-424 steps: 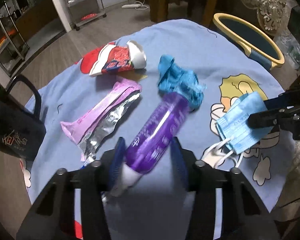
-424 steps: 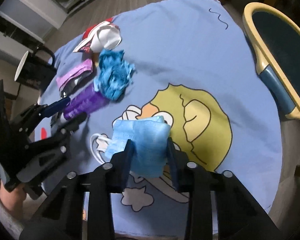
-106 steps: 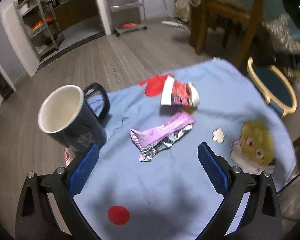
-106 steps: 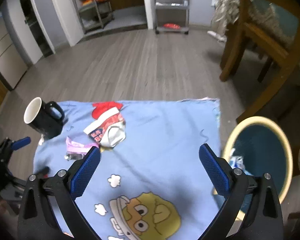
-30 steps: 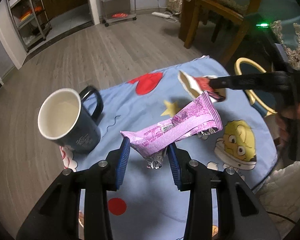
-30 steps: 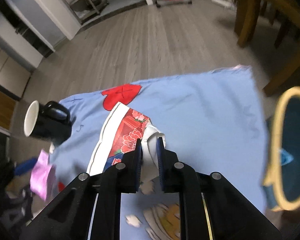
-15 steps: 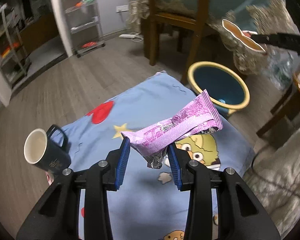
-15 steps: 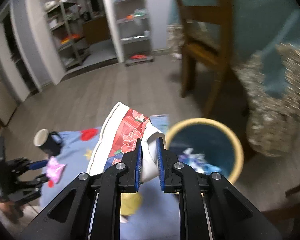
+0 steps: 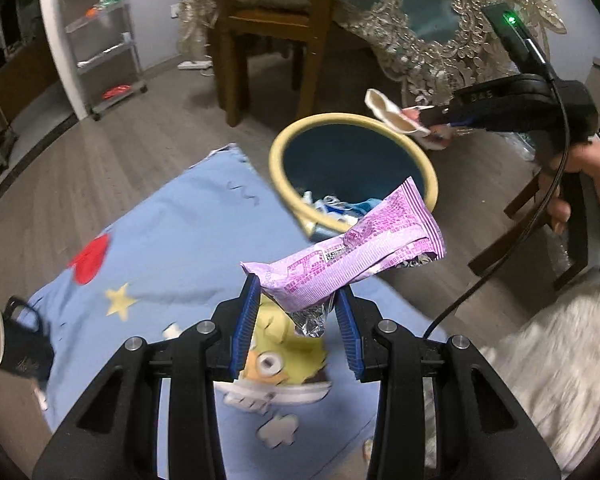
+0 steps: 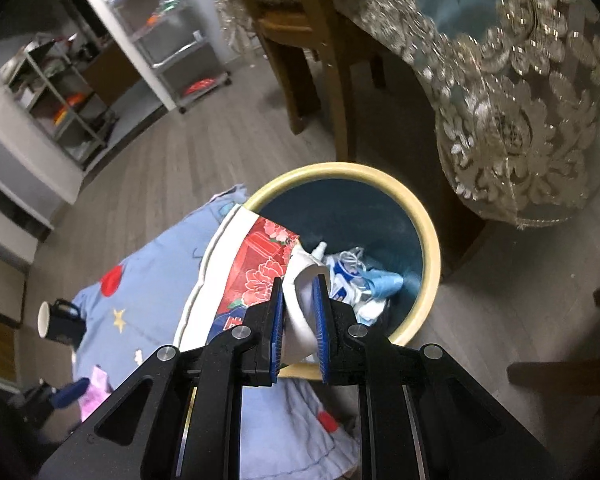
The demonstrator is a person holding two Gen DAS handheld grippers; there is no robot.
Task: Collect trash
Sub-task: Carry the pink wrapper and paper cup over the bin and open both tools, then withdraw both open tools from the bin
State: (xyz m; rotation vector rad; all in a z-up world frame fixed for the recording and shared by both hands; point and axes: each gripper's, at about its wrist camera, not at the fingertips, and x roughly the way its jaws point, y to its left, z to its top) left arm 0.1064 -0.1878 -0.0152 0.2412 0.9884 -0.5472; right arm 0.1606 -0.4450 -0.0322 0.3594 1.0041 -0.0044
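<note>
Left wrist view: left gripper [image 9: 296, 312] is clamped on the purple wrapper [image 9: 352, 256], blue pads pinching its near end. The foil inner side hangs just below the pinch. The wrapper sticks out forward and to the right, held in the air above the blue cartoon cloth [image 9: 172, 248], its far end overlapping the near rim of the trash bin [image 9: 276, 168]. The bin is yellow-rimmed with a dark teal inside, sits just past the cloth's far edge, and already has blue and white scraps at the bottom. Right gripper [image 9: 424, 122] comes in from the right, held by the right hand [image 9: 592, 196], with the paper cup [image 9: 392, 118] pinched at its tip over the bin's far-right rim. Dark mug [image 9: 12, 348] sits at the cloth's left edge. Wooden chair [image 9: 268, 36] and lace tablecloth [image 9: 440, 48] behind the bin.

Right wrist view: right gripper [image 10: 298, 312] is shut on the crushed paper cup [image 10: 256, 272], red floral print with a white rim, pads squeezing its white end. The cup hangs over the near-left rim of the trash bin [image 10: 424, 232]; the bin's contents show just right of it. Blue cartoon cloth [image 10: 148, 280] lies left of the bin, mug [image 10: 58, 320] at its left edge. Left gripper [image 10: 70, 394] is at lower left with the purple wrapper [image 10: 94, 392] in it; blurred, so its finger state is not readable here.
</note>
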